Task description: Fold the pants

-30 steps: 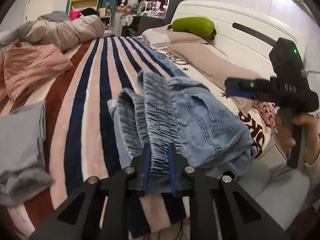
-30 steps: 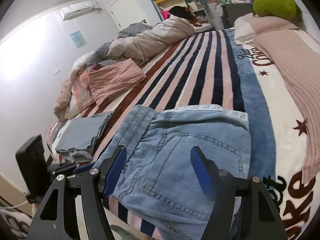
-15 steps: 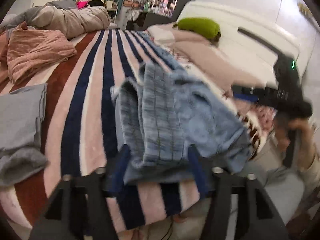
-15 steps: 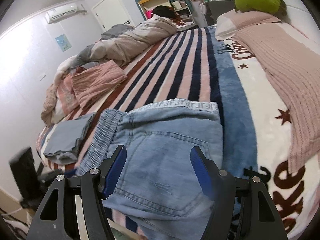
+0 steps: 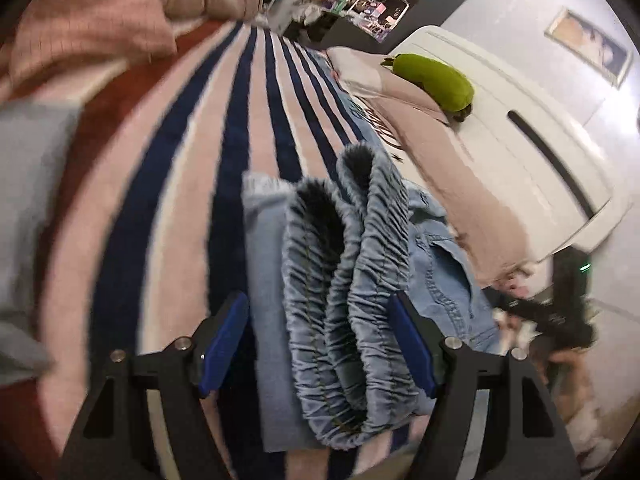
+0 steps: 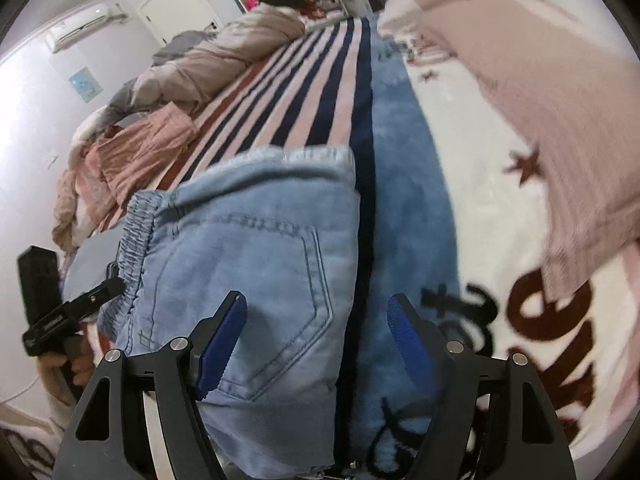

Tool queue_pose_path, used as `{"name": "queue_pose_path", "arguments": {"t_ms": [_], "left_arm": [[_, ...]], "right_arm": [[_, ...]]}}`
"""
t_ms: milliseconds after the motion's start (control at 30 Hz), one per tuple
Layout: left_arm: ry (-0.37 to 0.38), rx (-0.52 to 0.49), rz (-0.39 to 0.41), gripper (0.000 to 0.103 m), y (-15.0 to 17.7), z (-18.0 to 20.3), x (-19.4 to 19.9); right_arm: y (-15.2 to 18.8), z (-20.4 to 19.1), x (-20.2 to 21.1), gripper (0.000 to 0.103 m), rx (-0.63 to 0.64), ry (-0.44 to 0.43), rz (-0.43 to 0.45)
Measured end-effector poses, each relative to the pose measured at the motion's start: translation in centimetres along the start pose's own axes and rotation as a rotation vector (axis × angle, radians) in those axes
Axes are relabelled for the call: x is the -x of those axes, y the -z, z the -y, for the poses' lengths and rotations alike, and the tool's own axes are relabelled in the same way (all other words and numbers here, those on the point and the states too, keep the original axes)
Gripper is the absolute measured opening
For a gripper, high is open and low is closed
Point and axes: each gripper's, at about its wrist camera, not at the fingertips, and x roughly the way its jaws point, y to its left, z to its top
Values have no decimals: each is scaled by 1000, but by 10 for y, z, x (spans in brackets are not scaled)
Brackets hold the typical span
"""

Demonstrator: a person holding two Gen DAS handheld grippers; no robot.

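the folded jeans [image 5: 352, 300] lie on the striped blanket [image 5: 168, 208], their gathered waistband running straight out between the left gripper's [image 5: 320, 344] just-opened, spread jaws, while the right gripper [image 6: 316, 340], also just spread wider, straddles the opposite edge, holding nothing.

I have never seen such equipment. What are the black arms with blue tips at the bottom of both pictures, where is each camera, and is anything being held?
There is no robot. A person holds one hand-held gripper in each hand, and a wide-angle camera on each looks forward along its two fingers.

In the left wrist view, the left gripper has just been opening; the gathered waistband of the folded jeans lies between its blue pads, but they do not press it. The right gripper shows at the side.

In the right wrist view, the right gripper has also just opened wider, over the jeans' back pocket, gripping nothing.

The jeans lie on a striped blanket on a bed. So nothing is held.
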Motion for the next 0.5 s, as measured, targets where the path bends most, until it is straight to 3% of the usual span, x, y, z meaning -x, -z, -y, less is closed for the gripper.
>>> {"name": "queue_pose_path", "arguments": {"t_ms": [167,500], "left_arm": [[74,57,-29,69,3,-11,-13],[112,79,-50,63,4,-17,-22]], "right_arm": [[1,8,-18,69,-44,-57,-63],[1,7,-48,70,-121,-154,-165]]}}
